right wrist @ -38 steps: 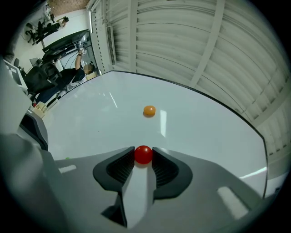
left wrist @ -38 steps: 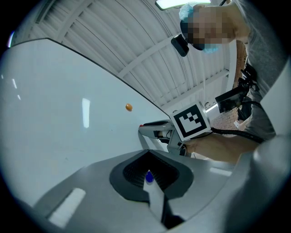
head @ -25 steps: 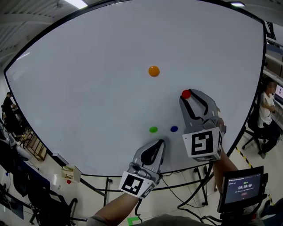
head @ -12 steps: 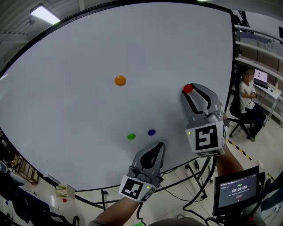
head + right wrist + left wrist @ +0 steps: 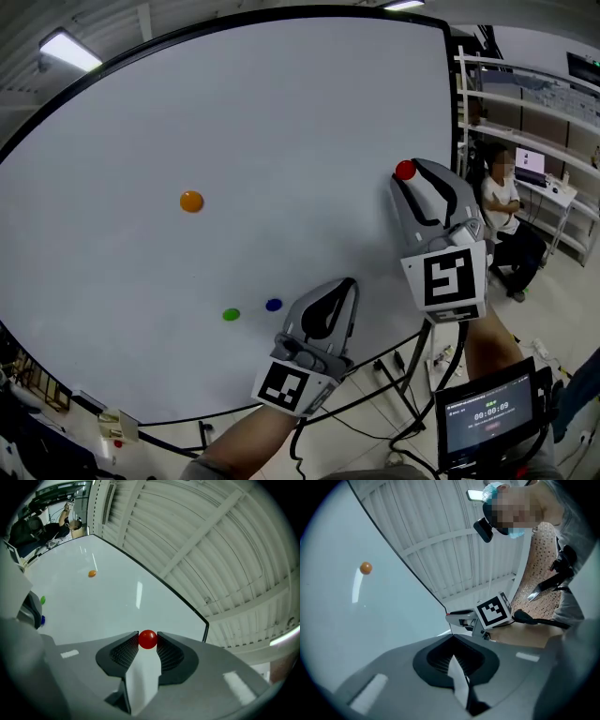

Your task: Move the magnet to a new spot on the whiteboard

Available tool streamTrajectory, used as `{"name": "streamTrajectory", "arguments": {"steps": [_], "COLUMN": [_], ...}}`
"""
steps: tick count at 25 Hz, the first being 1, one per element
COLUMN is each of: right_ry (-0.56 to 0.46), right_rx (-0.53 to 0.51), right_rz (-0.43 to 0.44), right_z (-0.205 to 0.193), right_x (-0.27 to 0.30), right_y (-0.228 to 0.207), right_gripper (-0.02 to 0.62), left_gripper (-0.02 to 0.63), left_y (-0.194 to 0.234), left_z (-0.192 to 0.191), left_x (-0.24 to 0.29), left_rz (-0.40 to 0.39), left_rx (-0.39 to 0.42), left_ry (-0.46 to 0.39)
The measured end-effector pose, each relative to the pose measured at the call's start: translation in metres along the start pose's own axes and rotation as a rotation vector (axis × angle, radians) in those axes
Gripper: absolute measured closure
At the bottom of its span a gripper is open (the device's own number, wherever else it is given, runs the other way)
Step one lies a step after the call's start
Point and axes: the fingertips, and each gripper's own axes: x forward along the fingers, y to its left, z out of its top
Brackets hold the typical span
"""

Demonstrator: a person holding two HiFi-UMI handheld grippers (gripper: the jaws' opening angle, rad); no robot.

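Observation:
My right gripper (image 5: 407, 172) (image 5: 148, 640) is shut on a round red magnet (image 5: 405, 171) (image 5: 148, 639), held at its tips close to the right part of the whiteboard (image 5: 234, 112); whether the magnet touches the board I cannot tell. On the board sit an orange magnet (image 5: 191, 201) (image 5: 366, 567) (image 5: 92, 573) at the left, and a green magnet (image 5: 231, 315) (image 5: 42, 600) and a blue magnet (image 5: 273, 305) (image 5: 42, 619) lower down. My left gripper (image 5: 349, 283) (image 5: 452, 638) hangs below the right one with its jaws shut and nothing between them.
A small screen (image 5: 486, 414) shows at the bottom right. Beyond the board's right edge stand shelves (image 5: 525, 103) and a seated person (image 5: 506, 220). The board's stand legs (image 5: 403, 375) reach the floor below.
Both grippers have shifted rightward along the board, the right one a little upward with the red magnet still in it. The orange, green and blue magnets now lie further left in view.

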Motion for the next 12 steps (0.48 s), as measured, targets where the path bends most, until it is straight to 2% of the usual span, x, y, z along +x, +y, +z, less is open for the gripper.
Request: {"name": "streamTrajectory", "arguments": {"steps": [3,5,10,12], "right_ry": [-0.036,-0.070,-0.129,-0.151], "right_rx": [0.017,0.028,0.033,0.030], "right_rz": [0.001,0.001,0.012,0.020], "right_z": [0.012,0.014,-0.032,-0.039], "right_x": [0.001,0.004,0.021,0.027], "right_y": [0.006,-0.006,-0.117,-0.140], "right_gripper": [0.466,0.466,0.466,0.466], "left_gripper": [0.604,0.604,0.604,0.604], "left_y": [0.006,0.005,-0.026,-0.027], "left_z": [0.007,0.012,0.013,0.021], "left_x": [0.005,0.026,0.162,0.194], "left_rz": [0.005,0.014,0.024,0.033], "left_rx": [0.033,0.060,0.096,0.105], "left_ry": [-0.033,-0.056,-0.078,-0.086]}}
